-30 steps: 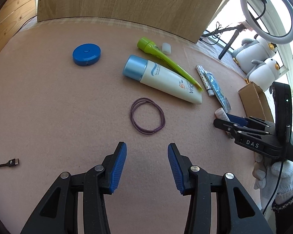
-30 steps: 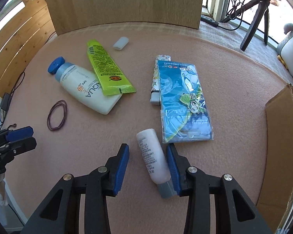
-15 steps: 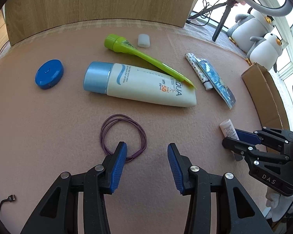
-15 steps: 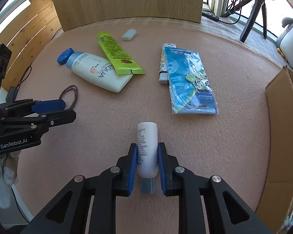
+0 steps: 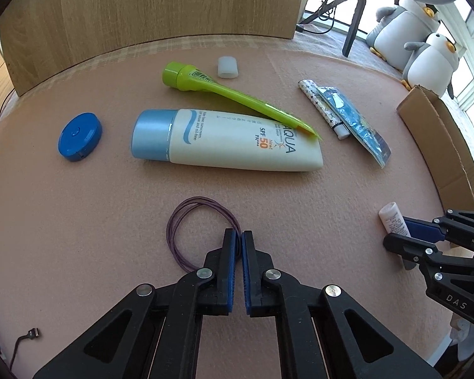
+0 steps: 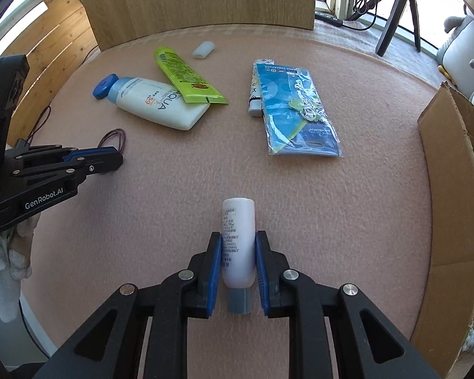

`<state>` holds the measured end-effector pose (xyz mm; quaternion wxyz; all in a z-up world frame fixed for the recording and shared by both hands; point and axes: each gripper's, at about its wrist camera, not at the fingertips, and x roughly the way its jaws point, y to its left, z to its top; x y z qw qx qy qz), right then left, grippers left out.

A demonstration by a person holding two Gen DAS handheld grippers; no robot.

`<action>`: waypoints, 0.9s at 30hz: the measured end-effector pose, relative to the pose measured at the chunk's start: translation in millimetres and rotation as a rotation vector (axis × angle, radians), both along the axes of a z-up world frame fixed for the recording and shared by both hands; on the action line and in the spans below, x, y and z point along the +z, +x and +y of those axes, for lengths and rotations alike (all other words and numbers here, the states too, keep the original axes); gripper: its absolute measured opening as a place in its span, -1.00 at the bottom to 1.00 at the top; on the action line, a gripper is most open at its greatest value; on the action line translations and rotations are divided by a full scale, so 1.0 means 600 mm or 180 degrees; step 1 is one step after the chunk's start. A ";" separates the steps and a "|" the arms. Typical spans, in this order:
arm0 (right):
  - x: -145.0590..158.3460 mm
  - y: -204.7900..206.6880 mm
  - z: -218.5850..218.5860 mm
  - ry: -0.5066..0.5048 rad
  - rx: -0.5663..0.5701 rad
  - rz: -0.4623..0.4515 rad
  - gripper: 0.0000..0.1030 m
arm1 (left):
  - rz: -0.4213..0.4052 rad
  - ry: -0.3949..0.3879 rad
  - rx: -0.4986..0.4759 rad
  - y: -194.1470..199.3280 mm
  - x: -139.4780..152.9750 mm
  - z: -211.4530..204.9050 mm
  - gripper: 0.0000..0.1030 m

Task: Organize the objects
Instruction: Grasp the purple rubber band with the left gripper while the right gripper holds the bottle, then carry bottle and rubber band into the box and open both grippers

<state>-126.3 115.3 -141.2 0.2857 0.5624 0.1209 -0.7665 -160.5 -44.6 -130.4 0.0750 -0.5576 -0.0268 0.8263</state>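
on pink mat (image 5: 79,221), left gripper (image 5: 239,237) pinching hair ties (image 5: 186,221), right gripper (image 6: 238,240) clamping small bottle (image 6: 238,237)

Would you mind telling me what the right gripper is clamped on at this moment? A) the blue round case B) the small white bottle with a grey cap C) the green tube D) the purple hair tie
B: in the right wrist view the right gripper has its blue pads pressed on both sides of the small white bottle, grey cap toward the camera.
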 end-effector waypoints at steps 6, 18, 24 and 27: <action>0.001 0.010 0.016 -0.0077 -0.0107 -0.0044 -0.64 | -0.0040 0.0310 0.0015 0.035 -0.001 -0.003 -0.94; 0.012 0.042 0.083 -0.0385 -0.0505 -0.0168 -0.64 | 0.0041 0.0935 0.0229 0.116 0.032 0.015 -0.95; 0.048 0.057 0.119 -0.0442 -0.0574 -0.0024 -0.64 | 0.0134 0.1160 0.0164 0.114 0.072 0.042 -0.95; 0.075 0.060 0.137 -0.0471 -0.0596 0.0101 -0.64 | 0.0203 0.1189 0.0070 0.104 0.095 0.068 -0.95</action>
